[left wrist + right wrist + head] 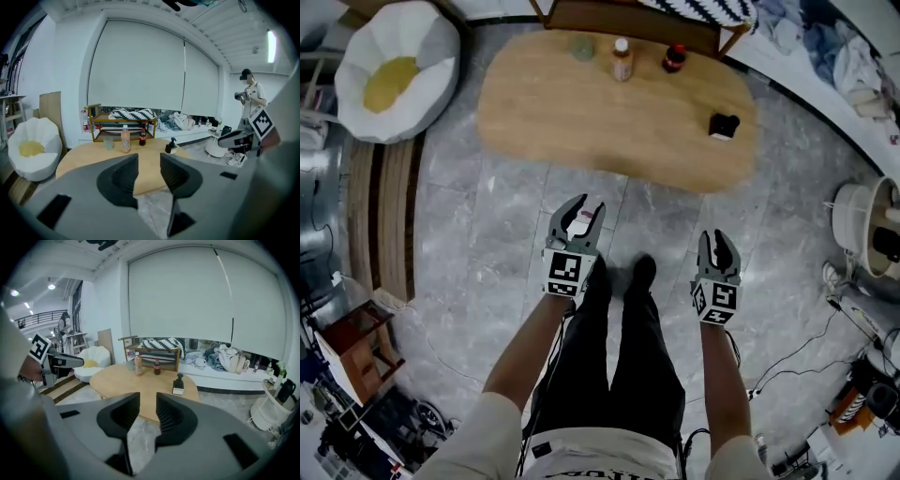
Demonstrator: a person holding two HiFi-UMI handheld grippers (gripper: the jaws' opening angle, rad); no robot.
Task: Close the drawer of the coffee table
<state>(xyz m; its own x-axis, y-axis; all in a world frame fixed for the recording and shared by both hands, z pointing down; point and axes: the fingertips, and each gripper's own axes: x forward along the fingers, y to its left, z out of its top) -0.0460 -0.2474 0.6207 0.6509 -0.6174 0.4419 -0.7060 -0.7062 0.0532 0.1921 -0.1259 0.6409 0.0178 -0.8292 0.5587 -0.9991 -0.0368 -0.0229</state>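
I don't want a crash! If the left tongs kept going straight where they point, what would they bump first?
Probably the coffee table, near its front edge. The left tongs are open and empty, and the way there looks free, though depth is unclear.

One coffee table [581, 122], two bottles [622, 59] [674, 58], one cup [582, 47], one pump dispenser [724, 125], two grippers [586, 208] [713, 239].

Probably living room: coffee table [581, 112], beanbag chair [394, 70], marble floor [487, 216].

Cup [582, 47], pale bottle [622, 59], cola bottle [674, 58] along table [581, 122] far edge, black pump bottle [724, 125] near its right edge, white chair [412, 33] with yellow cushion [391, 82] off left
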